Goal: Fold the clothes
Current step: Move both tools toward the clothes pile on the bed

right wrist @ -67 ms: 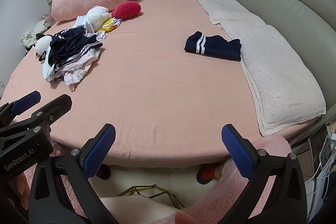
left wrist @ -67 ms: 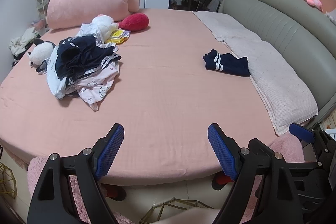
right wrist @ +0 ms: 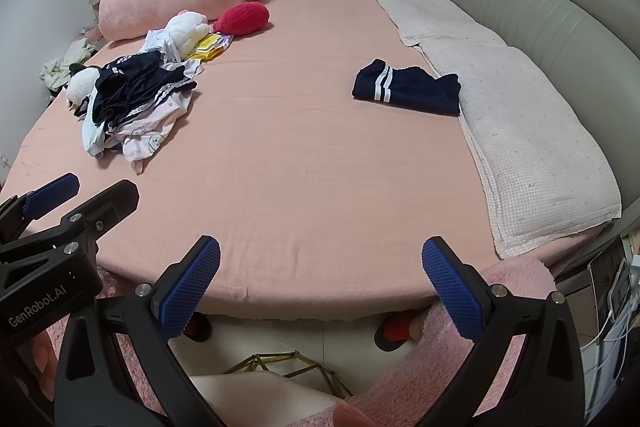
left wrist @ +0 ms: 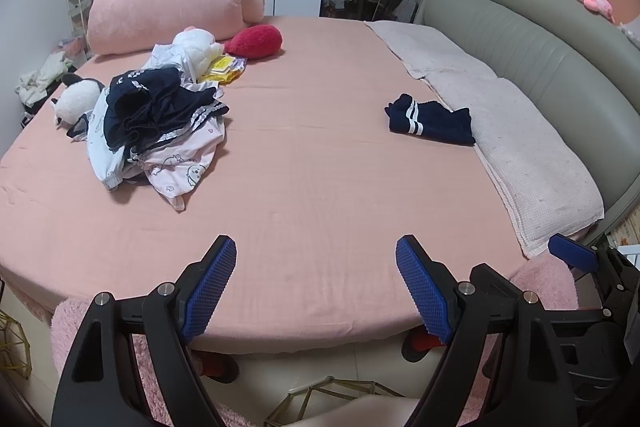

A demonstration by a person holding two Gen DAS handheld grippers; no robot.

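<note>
Round pink bed (left wrist: 320, 147): clothes pile (left wrist: 152, 123) lay near its left edge, folded navy garment (left wrist: 430, 121) near its right edge, touching the pillow (left wrist: 532, 151); left gripper (left wrist: 316, 291) and right gripper (right wrist: 320, 287) hovered over the near edge, jaws apart, empty

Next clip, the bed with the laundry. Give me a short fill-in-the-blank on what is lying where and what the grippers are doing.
1. Both the left gripper and the right gripper hold ____.
2. The folded navy garment lies beside the pale ____ along the headboard.
3. The unfolded clothes pile sits on the ____ sheet.
4. The red cushion lies in front of the rolled pink ____.

Missing words: nothing; blanket; pink; duvet
</note>
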